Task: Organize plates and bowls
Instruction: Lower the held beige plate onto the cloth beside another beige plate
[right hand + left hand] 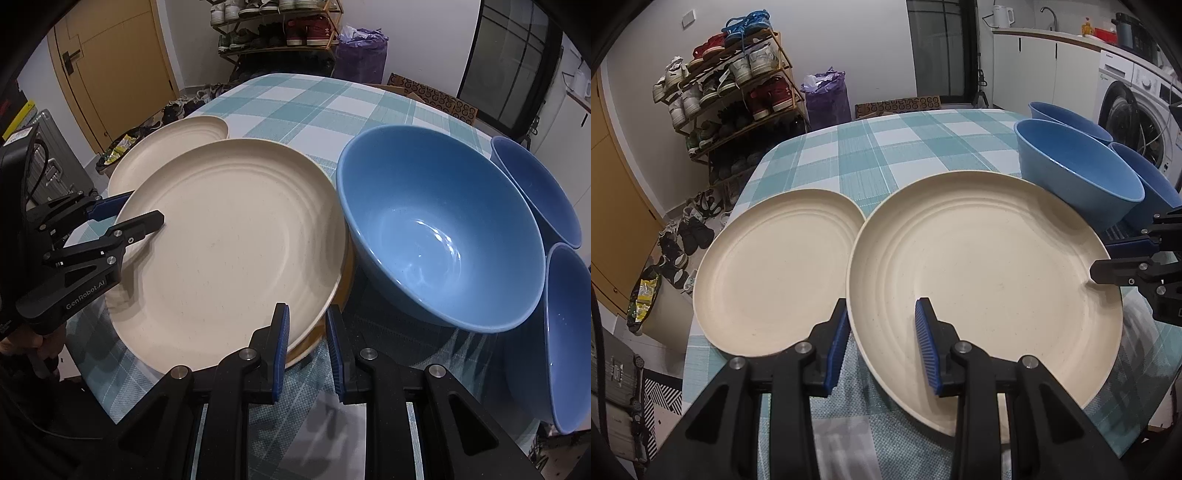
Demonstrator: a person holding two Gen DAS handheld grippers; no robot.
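Note:
A large cream plate (982,280) (229,240) hangs tilted over the checked table (886,147). My left gripper (882,306) (144,208) is shut on its near-left rim, one finger on top and one beneath. My right gripper (306,310) (1102,258) is shut on the opposite rim beside the bowls. A second cream plate (775,273) (173,136) lies flat to the left, partly hidden behind the held one. Three blue bowls sit to the right: the nearest and largest (439,229) (1078,177) almost touches the held plate, with two more (535,192) (569,332) behind it.
The flat plate reaches the table's left edge. Bare tablecloth (314,103) stretches to the far side. Off the table stand a shoe rack (731,85), a purple bag (827,99), a washing machine (1137,110) and a suitcase (48,162).

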